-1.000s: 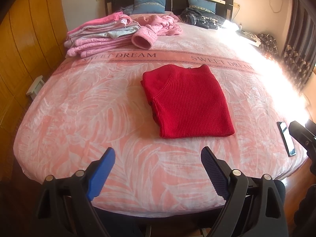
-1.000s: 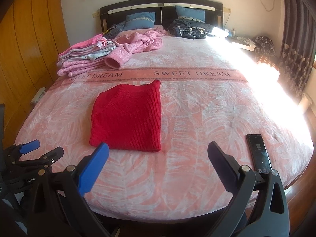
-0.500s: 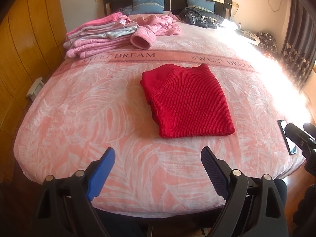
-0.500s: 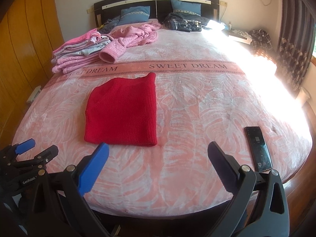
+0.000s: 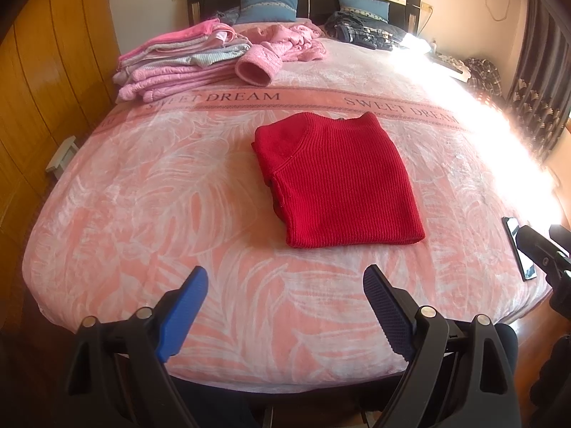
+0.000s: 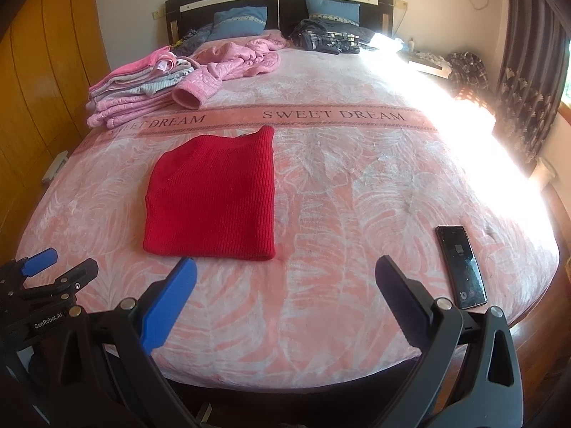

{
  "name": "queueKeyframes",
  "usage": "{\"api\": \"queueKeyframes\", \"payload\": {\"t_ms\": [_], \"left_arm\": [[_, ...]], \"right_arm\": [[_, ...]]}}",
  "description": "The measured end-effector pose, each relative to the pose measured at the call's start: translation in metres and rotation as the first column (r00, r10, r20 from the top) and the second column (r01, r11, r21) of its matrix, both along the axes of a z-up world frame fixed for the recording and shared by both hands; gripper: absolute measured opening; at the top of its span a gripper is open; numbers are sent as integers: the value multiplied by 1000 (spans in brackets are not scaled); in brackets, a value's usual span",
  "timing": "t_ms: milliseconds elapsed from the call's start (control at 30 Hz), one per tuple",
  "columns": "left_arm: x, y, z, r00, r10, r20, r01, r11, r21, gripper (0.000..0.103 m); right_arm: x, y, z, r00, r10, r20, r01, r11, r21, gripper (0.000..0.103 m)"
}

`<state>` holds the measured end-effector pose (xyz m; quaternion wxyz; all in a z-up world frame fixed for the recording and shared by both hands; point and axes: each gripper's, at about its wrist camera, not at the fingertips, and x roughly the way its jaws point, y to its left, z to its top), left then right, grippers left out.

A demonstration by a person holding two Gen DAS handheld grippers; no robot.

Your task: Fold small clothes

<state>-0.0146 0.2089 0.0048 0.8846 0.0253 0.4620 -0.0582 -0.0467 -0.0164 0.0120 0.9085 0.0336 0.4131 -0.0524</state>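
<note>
Your left gripper (image 5: 285, 285) and right gripper (image 6: 285, 278) both hang wide apart and empty at the foot of the bed (image 5: 142, 214), the folded red sweater (image 5: 342, 185) lying well ahead (a phone (image 6: 462, 267) sits by your right). Wooden wall panels (image 5: 35, 107) on the left. Sweater hasn't shifted; your right gripper has drifted slightly.

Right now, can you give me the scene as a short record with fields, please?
surface: bed with pink blanket printed SWEET DREAM
main garment: red sweater, folded, flat on the blanket, nothing touching it
folded pile: pink and grey clothes, far left corner
unfolded garment: pink robe, crumpled near the pillows
other item: phone, near right edge
left hand-held gripper: open, empty, short of the sweater
right hand-held gripper: open, empty
</note>
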Motion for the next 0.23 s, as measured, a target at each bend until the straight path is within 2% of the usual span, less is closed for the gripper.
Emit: {"api": "queueKeyframes", "payload": {"t_ms": [233], "left_arm": [[-1,-2,2,1000,0,3,0,1000,-7,90]], "right_arm": [[2,0,2,1000,7,0,-7,1000,3,100]]}}
